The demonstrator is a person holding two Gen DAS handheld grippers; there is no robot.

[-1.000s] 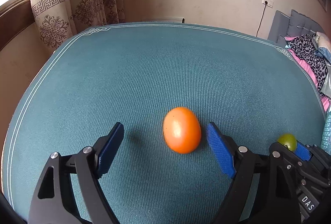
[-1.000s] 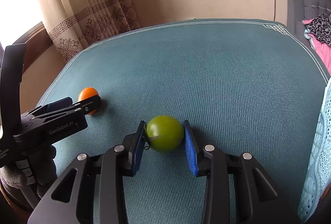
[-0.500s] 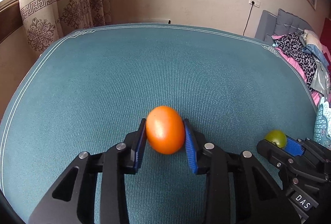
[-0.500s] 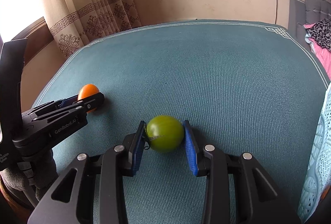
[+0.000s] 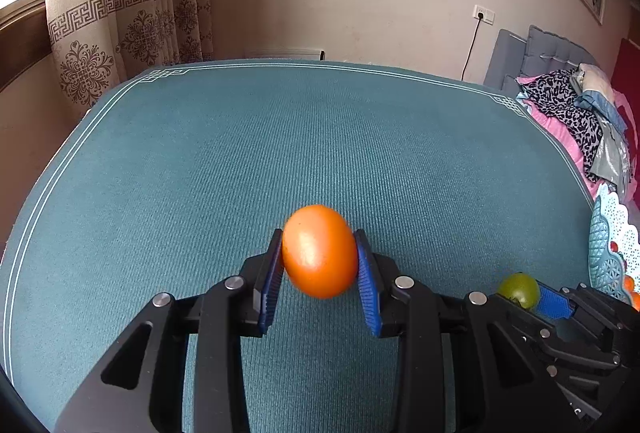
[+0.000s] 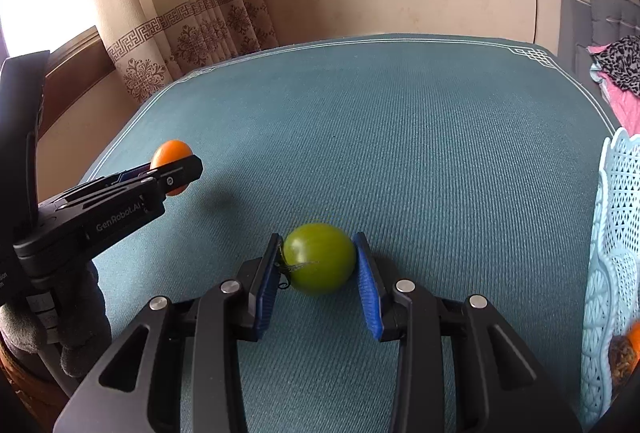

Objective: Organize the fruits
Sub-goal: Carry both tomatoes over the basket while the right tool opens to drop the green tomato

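An orange tomato [image 5: 320, 251] is pinched between the blue pads of my left gripper [image 5: 320, 265], which is shut on it and holds it just above the teal cloth. A green tomato [image 6: 320, 258] with a small stem sits between the blue pads of my right gripper [image 6: 318, 265], shut on it. In the left wrist view the green tomato [image 5: 519, 290] shows at the lower right in the other gripper. In the right wrist view the orange tomato [image 6: 172, 165] shows at the left, with a shadow on the cloth beneath it.
A teal tablecloth [image 5: 280, 153] with a white border covers the table. A light blue lattice basket [image 6: 616, 233] stands at the right edge with something orange inside. Curtains [image 6: 168, 13] hang behind on the left; a bed with clothes [image 5: 572, 113] lies at the right.
My left gripper closed on the orange tomato and lifted it slightly off the cloth. My right gripper kept its hold on the green tomato and shifted toward the basket.
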